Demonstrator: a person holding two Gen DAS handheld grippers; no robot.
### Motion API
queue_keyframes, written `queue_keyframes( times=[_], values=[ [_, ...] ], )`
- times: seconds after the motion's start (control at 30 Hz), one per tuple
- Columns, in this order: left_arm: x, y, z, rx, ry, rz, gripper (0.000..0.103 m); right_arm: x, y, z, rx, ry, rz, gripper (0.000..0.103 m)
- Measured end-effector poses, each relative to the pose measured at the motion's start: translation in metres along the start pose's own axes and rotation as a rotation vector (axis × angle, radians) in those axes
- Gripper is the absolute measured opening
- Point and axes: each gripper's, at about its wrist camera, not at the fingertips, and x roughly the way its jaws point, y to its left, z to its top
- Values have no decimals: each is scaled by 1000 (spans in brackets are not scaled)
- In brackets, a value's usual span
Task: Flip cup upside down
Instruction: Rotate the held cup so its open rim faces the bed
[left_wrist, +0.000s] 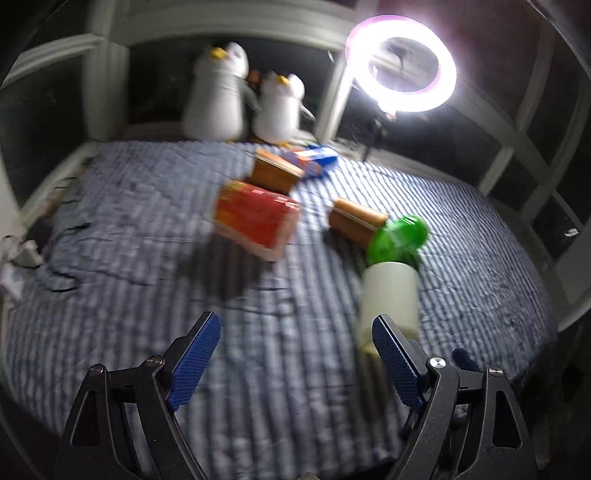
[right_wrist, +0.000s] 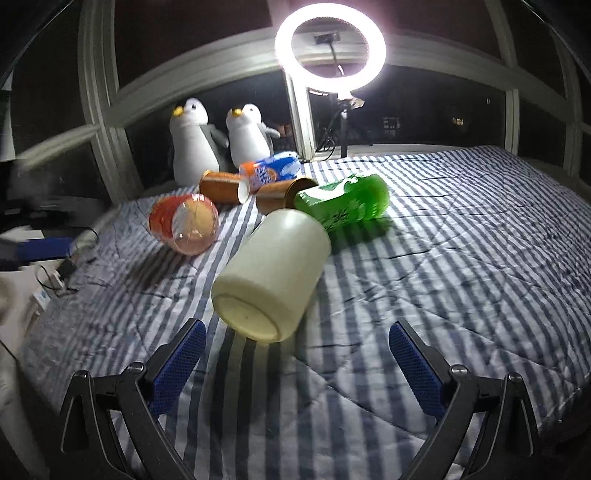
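A cream white cup (right_wrist: 271, 275) lies on its side on the striped bedspread (right_wrist: 461, 258), its flat base toward the right wrist camera and its mouth pointing away toward a green can. My right gripper (right_wrist: 297, 356) is open and empty, its blue pads (right_wrist: 179, 367) just short of the cup's base. In the blurred left wrist view the same cup (left_wrist: 389, 295) sits just beyond the right pad (left_wrist: 397, 363). My left gripper (left_wrist: 295, 360) is open and empty.
A green can (right_wrist: 343, 201), a red cup (right_wrist: 184, 223), two brown paper cups (right_wrist: 221, 186) and a blue-orange can (right_wrist: 269, 171) lie behind the cup. Two plush penguins (right_wrist: 192, 142) and a lit ring light (right_wrist: 330, 48) stand at the window.
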Motion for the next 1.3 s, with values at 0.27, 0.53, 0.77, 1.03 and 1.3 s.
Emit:
queue_keyframes(
  times=[0.27,0.53,0.77,1.03,1.3],
  values=[
    [-30,43,-30,-51,-85,80,87,28,26,5,-19,40,-28,98],
    [-31,52,-38,-69,-98,71,87,48,46,8,-94,76,-102,98],
    [-32,53,-39,-77,-115,72,87,60,42,11,-71,128,-100,81],
    [-32,53,-39,-89,-121,62,87,58,37,9,-87,143,-70,71],
    [-27,45,-39,-82,-111,35,87,40,20,13,-105,110,-35,70]
  ],
)
